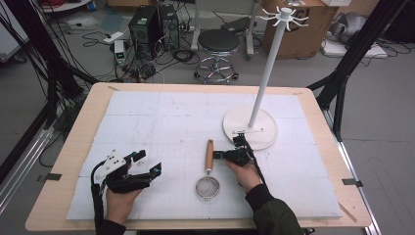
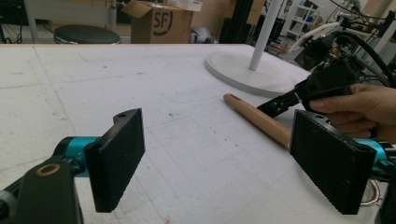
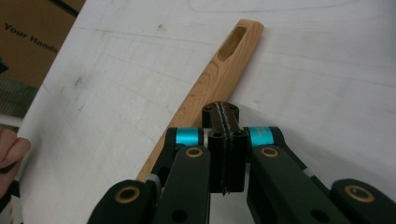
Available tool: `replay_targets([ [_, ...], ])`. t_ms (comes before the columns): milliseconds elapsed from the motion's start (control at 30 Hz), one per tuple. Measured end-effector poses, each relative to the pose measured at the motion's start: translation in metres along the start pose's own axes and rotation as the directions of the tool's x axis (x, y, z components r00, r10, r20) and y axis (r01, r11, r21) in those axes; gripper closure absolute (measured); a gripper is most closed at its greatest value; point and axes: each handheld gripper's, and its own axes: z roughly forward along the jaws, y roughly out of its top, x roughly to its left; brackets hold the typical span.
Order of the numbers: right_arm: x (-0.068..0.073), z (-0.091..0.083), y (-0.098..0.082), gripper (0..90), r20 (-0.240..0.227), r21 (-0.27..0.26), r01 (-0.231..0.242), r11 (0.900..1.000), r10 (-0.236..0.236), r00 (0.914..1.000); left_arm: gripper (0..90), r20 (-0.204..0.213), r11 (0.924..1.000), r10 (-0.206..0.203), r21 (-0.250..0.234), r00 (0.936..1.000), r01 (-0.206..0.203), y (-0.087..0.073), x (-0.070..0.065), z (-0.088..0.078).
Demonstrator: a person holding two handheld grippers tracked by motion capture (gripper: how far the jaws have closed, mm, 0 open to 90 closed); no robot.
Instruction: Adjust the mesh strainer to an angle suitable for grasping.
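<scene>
Wooden-handled strainer (image 1: 208,169) lies on the white mat (image 1: 147,122), mesh bowl toward the person, handle pointing at the white stand's base (image 1: 266,134). The right gripper (image 1: 230,154), jaws pressed together on nothing, sits just beside the handle's right side. The left gripper (image 1: 147,164) rests well apart, jaws spread wide.

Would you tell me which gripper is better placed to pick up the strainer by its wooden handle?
Probably the right gripper: its shut jaws sit beside the strainer's wooden handle, while the open left gripper rests farther away.
</scene>
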Motion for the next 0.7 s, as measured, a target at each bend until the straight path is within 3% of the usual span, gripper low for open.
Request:
replay_targets([
  [333, 0.025, 0.032, 0.013, 90.0, -0.021, 0.055, 0.047, 0.997, -0.046, 0.9987, 18.9, -0.002, 1.0, -0.003, -0.006, 1.0, 0.003, 0.0, 0.001, -0.002],
  [467, 0.035, 0.04, 0.017, 90.0, -0.018, 0.097, 0.07, 0.993, -0.069, 0.9975, 18.9, 0.002, 1.0, -0.006, -0.006, 1.0, 0.006, 0.0, 0.001, -0.001],
  [700, 0.039, 0.044, 0.017, 90.0, -0.031, 0.106, 0.09, 0.99, -0.087, 0.9957, 18.9, 0.001, 1.0, -0.003, -0.005, 1.0, 0.003, 0.0, 0.001, -0.001],
])
